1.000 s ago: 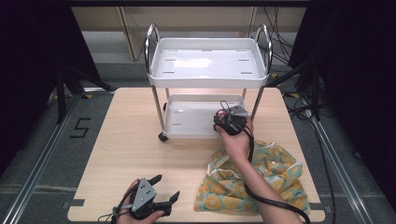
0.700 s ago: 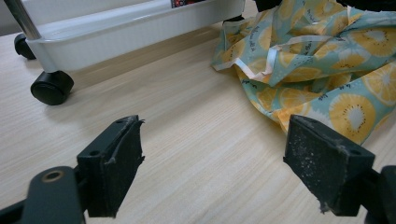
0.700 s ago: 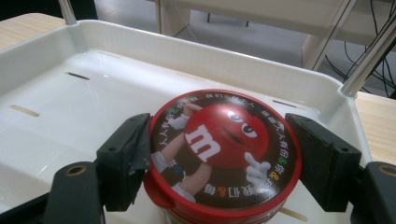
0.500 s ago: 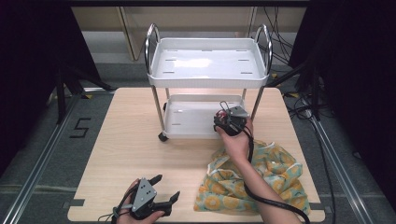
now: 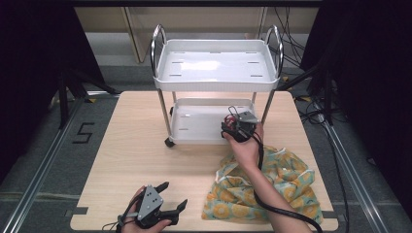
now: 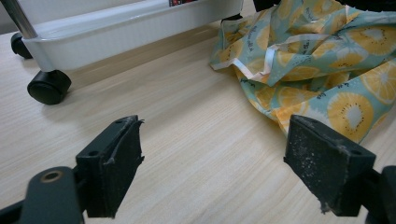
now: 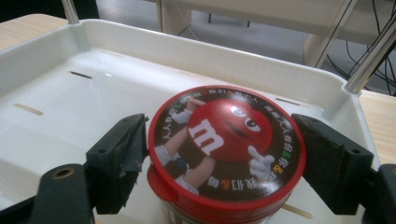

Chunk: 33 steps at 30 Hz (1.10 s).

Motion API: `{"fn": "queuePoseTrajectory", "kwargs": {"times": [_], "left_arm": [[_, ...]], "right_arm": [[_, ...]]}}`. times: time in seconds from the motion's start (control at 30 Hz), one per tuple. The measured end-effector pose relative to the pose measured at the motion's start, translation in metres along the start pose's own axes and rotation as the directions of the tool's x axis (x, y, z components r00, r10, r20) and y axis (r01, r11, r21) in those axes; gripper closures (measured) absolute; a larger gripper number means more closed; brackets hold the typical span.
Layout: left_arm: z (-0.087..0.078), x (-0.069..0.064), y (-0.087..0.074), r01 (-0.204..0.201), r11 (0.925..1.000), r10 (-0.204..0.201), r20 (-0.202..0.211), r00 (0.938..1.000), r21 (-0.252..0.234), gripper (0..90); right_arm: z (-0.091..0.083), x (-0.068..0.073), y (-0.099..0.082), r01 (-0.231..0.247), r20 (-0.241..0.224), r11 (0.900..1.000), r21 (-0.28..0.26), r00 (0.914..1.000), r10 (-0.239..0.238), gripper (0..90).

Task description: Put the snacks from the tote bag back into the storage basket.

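Red "m" candy tub between right claw jaws, over cart tray.

Red-lidded candy tub upright on cart's lower tray (betw. jaws).

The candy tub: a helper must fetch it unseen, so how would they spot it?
Find the white two-shelf cart on the table's far side. On its lower tray, between the right gripper's jaws, stands the tub, with a red lid showing a cartoon candy character.
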<state>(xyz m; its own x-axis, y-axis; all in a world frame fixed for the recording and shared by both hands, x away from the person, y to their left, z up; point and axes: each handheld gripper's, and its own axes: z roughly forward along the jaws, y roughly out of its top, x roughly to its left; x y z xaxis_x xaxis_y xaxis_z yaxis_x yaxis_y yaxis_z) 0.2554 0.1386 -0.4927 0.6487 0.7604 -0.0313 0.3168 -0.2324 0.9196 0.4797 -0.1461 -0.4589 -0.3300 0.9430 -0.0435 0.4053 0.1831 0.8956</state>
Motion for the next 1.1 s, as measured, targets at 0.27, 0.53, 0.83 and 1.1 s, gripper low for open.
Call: {"fn": "queuePoseTrajectory", "kwargs": {"times": [0.27,0.53,0.83,1.1], "left_arm": [[0.000,0.000,0.000,-0.004,1.0000,0.004,0.002,1.0000,0.000,18.0],[0.001,0.001,0.000,-0.025,0.9996,0.025,0.010,0.9996,-0.013,17.9],[0.002,0.000,0.000,-0.001,0.9999,0.001,0.005,1.0000,-0.015,17.9],[0.002,0.001,0.000,-0.031,0.9994,0.032,0.010,0.9995,-0.014,17.9]], "right_arm": [[-0.006,0.001,0.000,0.041,0.022,0.9990,-0.015,0.9989,-0.041,18.5],[-0.023,0.003,0.005,0.049,0.007,0.9988,0.001,0.9988,-0.049,18.7],[-0.037,0.005,0.008,0.065,-0.011,0.9979,0.001,0.9978,-0.065,18.2],[-0.050,0.001,0.005,0.040,-0.025,0.9989,0.027,0.9989,-0.039,18.1]]}}
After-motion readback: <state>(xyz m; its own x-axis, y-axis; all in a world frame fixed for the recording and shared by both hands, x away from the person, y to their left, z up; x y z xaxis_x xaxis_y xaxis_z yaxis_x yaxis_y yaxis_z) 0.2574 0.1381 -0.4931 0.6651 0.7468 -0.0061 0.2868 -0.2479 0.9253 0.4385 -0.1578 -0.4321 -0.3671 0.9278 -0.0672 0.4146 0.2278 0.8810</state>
